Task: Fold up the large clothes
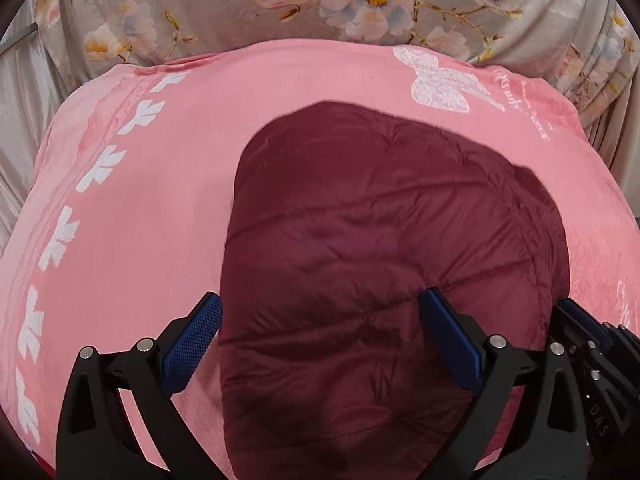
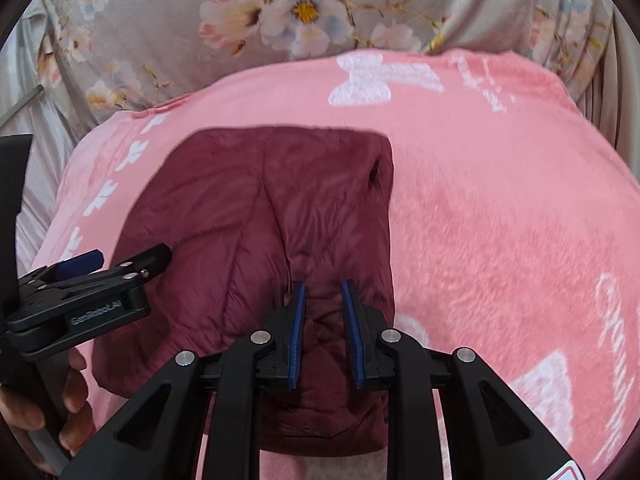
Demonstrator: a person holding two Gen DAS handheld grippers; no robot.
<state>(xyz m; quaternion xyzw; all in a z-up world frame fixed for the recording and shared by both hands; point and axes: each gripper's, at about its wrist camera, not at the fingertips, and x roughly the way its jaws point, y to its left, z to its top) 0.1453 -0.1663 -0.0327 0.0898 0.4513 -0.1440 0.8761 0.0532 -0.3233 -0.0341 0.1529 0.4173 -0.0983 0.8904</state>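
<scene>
Your folded maroon quilted puffer jacket (image 1: 360, 260) on the pink fleece blanket (image 1: 160, 200), left gripper (image 1: 324, 312) spread wide, right gripper (image 2: 323, 300) slightly parted, both grasping nothing.

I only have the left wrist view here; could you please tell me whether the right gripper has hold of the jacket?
Observer: No. In the right wrist view the right gripper has its pads a narrow gap apart, with no fold of the jacket pinched between them.
Operator: Thank you. What does the jacket's right side look like?
Observer: It is a straight folded edge on the pink blanket, with a small dark pucker near the far corner.
Operator: Can you see who holds the left gripper?
Observer: Only a hand at the lower left, behind the left gripper.
</scene>
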